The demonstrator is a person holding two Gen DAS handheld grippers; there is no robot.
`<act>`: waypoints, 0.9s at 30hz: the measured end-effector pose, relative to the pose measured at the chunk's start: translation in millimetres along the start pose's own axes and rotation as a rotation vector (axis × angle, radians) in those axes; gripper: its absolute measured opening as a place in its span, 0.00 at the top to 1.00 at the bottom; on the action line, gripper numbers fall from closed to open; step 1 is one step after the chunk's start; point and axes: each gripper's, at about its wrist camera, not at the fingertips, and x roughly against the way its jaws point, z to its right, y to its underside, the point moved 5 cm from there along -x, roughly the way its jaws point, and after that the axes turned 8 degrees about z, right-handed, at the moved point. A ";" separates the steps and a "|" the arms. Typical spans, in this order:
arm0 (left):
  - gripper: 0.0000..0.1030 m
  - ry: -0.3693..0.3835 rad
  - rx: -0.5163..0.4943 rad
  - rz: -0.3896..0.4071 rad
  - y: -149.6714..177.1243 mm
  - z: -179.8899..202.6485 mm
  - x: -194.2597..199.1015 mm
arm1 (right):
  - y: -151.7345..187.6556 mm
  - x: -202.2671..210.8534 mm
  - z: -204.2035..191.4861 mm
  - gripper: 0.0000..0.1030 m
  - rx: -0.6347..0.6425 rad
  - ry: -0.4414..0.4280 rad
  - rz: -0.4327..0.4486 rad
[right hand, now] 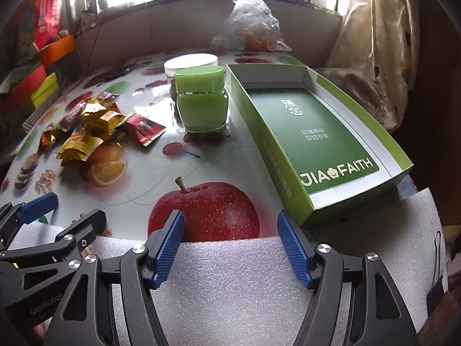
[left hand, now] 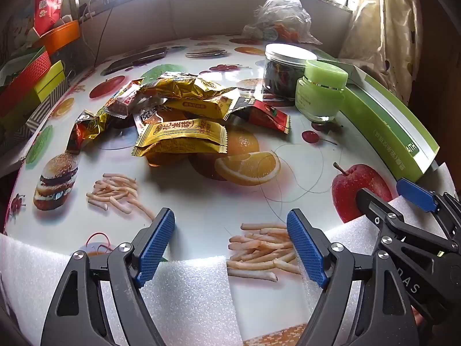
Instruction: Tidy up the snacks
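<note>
A heap of gold and red snack packets lies on the fruit-print table; it also shows at the left in the right wrist view. An open green box lies at the right, its inside holding no snacks; its side shows in the left wrist view. My left gripper is open and empty near the table's front edge, well short of the heap. My right gripper is open and empty over white foam, just left of the box's near corner. It shows at the right of the left wrist view.
A green jar and a white-lidded jar stand between heap and box. A plastic bag sits at the back. Coloured boxes stack at the left. White foam pads the front edge. A thin wire loops on the table.
</note>
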 end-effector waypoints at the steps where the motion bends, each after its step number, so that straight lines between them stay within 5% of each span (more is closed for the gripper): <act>1: 0.22 0.000 0.000 -0.001 0.0 0.0 0.0 | 0.0 -0.1 0.1 0.35 0.000 0.000 0.000; 27: 0.22 -0.001 0.004 0.005 0.7 -2.7 -0.1 | -0.4 0.2 0.4 0.35 -0.001 -0.001 0.003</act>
